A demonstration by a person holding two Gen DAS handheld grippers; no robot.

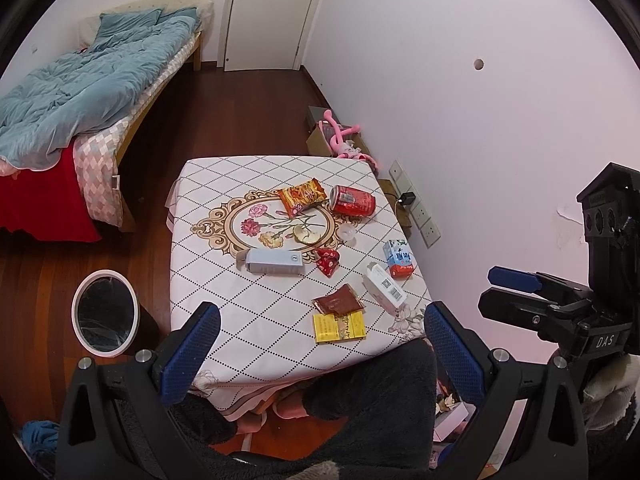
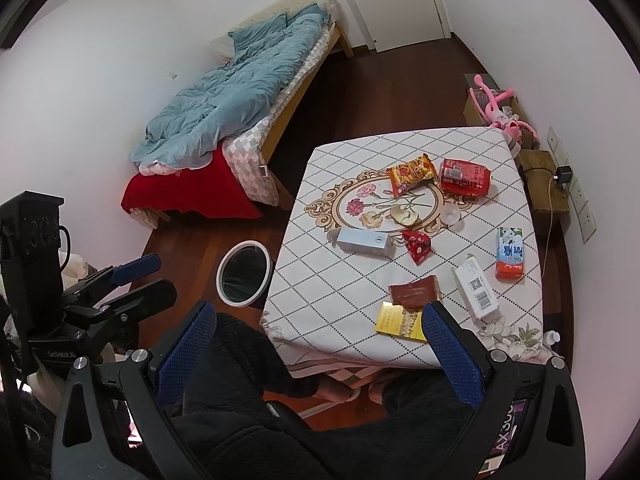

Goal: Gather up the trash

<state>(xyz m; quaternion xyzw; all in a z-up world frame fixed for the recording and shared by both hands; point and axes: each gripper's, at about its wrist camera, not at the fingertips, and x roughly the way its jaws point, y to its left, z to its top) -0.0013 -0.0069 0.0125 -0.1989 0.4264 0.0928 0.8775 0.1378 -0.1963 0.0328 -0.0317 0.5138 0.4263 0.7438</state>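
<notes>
Trash lies scattered on a table with a diamond-pattern cloth [image 1: 224, 280] [image 2: 320, 280]: an orange snack bag [image 1: 301, 197] [image 2: 411, 173], a red can [image 1: 353, 199] [image 2: 464, 176], a fruit peel [image 1: 306, 235], a light blue box [image 1: 275, 262], a red wrapper [image 1: 327, 260], a milk carton [image 1: 398, 258] [image 2: 510, 254], a white box [image 1: 384, 286], a brown sachet [image 1: 338, 300] and a yellow packet [image 1: 339, 327] [image 2: 400, 320]. A white-rimmed bin [image 1: 104, 314] [image 2: 244, 273] stands on the floor left of the table. My left gripper [image 1: 324, 344] and right gripper [image 2: 320, 348] hover open and empty above the table's near edge.
A bed [image 1: 80, 92] with a blue quilt stands to the far left, and a closed door [image 1: 268, 12] is at the back. Boxes with a pink plush toy [image 1: 344, 136] and wall sockets [image 1: 416, 208] line the right wall. Dark fleecy fabric [image 1: 340, 420] lies below the grippers.
</notes>
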